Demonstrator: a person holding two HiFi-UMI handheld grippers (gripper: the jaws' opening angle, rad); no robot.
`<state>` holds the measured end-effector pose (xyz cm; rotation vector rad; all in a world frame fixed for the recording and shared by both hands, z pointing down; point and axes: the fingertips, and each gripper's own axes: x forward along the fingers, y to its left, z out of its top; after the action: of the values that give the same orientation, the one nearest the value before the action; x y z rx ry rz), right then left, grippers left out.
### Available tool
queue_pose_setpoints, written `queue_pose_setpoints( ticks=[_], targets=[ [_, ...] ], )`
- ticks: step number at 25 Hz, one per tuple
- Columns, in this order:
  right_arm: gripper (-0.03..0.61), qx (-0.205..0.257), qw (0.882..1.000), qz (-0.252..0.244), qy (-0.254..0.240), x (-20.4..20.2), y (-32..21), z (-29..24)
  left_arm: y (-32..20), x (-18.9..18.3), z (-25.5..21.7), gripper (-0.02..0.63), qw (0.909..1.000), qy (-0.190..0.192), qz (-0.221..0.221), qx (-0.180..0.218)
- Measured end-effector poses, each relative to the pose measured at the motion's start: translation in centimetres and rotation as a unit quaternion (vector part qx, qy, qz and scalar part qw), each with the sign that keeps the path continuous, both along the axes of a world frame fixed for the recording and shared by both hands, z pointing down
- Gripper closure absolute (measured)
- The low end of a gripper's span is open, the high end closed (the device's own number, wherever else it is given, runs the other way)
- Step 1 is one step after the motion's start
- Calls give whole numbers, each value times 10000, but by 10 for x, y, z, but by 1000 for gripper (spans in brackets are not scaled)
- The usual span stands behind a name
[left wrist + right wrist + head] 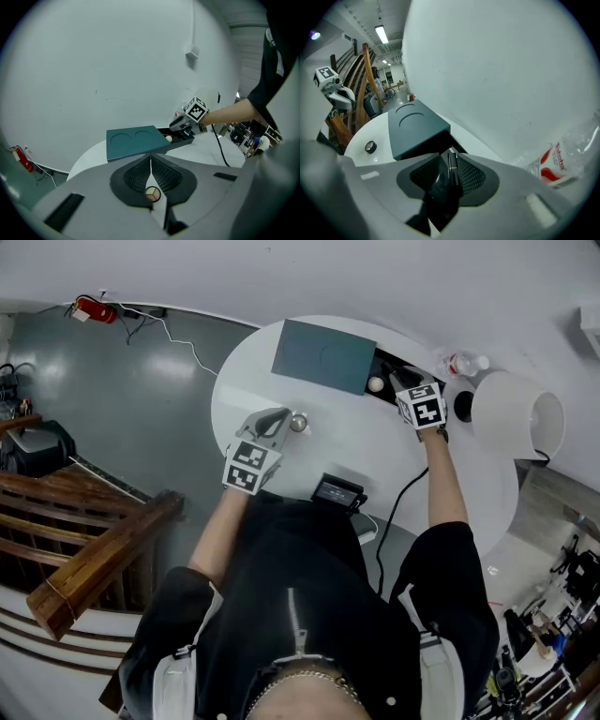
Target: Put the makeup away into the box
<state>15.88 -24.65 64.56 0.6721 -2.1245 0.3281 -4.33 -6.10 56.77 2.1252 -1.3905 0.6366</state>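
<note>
The teal box (323, 354) sits at the back of the round white table (356, 442), its dark drawer (392, 368) pulled out to the right with a beige sponge ball (376, 384) inside. My right gripper (451, 161) hovers over the drawer, jaws slightly apart. A black tube with a gold band (452, 169) shows between them, close to the right pad, with dark space on its left. My left gripper (151, 164) is shut and empty. A small round compact (298, 422) lies on the table by its tips, visible under the jaws (152, 193).
A clear plastic bottle with a red label (464, 363) and a large white round lamp (516, 413) stand right of the drawer. A black device (337, 491) with a cable (398, 502) sits at the near table edge. Wooden stair rails (94, 549) are at left.
</note>
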Motion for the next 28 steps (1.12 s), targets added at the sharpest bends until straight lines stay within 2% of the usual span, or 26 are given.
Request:
queue_pose_setpoints(
  ticks=[8,15,28],
  targets=[
    [460,304,9994,80,-132,-17,29,-37,1,-8,-5,600,9994,141,230,215],
    [460,492,9987,-112,-109,-51,70,-58,15,-24,-12,600,9982,226,396,386],
    [460,444,9980,-438,-124,-123,139,-52,56,-71,-16,598,9976,204,446,492]
  ],
)
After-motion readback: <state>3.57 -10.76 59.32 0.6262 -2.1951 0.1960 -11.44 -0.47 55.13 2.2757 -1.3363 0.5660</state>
